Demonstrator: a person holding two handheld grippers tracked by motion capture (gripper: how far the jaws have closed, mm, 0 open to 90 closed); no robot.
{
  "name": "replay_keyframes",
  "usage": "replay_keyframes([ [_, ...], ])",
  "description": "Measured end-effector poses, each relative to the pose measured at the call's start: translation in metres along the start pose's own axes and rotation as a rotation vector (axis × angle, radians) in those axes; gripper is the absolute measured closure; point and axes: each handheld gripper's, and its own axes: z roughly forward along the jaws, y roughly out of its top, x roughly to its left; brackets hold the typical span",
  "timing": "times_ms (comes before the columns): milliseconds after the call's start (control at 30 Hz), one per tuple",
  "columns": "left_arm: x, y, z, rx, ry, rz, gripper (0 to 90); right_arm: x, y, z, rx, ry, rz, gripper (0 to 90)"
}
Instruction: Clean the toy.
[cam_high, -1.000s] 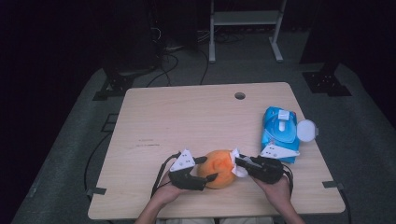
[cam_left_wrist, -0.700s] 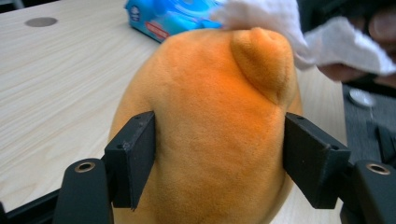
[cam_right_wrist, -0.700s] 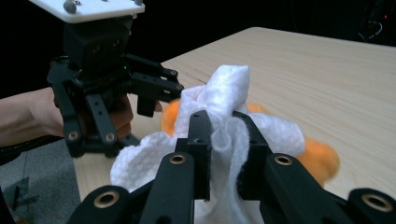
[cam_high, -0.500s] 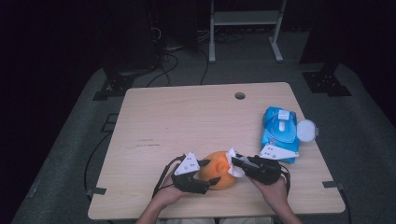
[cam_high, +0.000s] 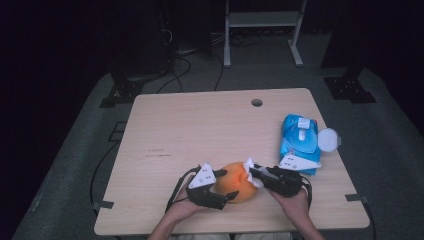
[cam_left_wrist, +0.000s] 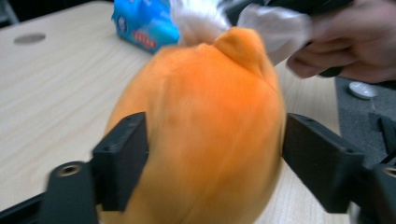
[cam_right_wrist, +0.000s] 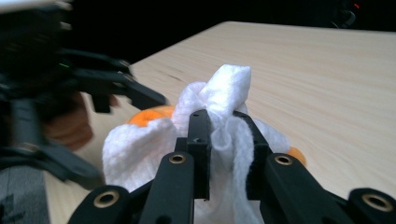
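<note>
A soft orange ball (cam_high: 239, 181) rests on the wooden table (cam_high: 200, 130) near its front edge. My left gripper (cam_high: 227, 184) comes at it from the left. In the left gripper view the ball (cam_left_wrist: 201, 130) fills the gap of that gripper (cam_left_wrist: 215, 154) and touches both pads. Those jaws have just been opening, with the ball still between them. My right gripper (cam_high: 256, 175) is shut on a crumpled white wipe (cam_high: 251, 170) and holds it against the ball's right top. In the right gripper view the wipe (cam_right_wrist: 224, 84) bunches between that gripper's (cam_right_wrist: 222, 121) closed jaws.
A blue pack of wipes (cam_high: 300, 142) lies at the table's right side, behind the right hand, with a round white lid (cam_high: 328, 140) at its right edge. A cable hole (cam_high: 256, 102) sits near the far edge. The floor around the table is dark, with stands and cables.
The right gripper with the wipe slid a little to the left over the ball and back. The left gripper stayed at the ball, its jaws a bit wider.
</note>
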Motion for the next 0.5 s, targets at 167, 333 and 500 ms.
replay_keyframes([
  [167,0.000,-0.006,0.016,0.070,0.049,0.009,14.7,0.002,0.005,-0.008,-0.003,0.008,0.003,78.1],
  [333,-0.005,0.003,0.008,0.036,0.119,0.063,35.6,0.025,0.018,-0.008,-0.051,0.055,-0.081,77.9],
  [500,-0.009,0.011,0.001,0.018,0.154,0.077,38.1,0.010,0.014,-0.007,-0.042,0.025,-0.046,77.8],
])
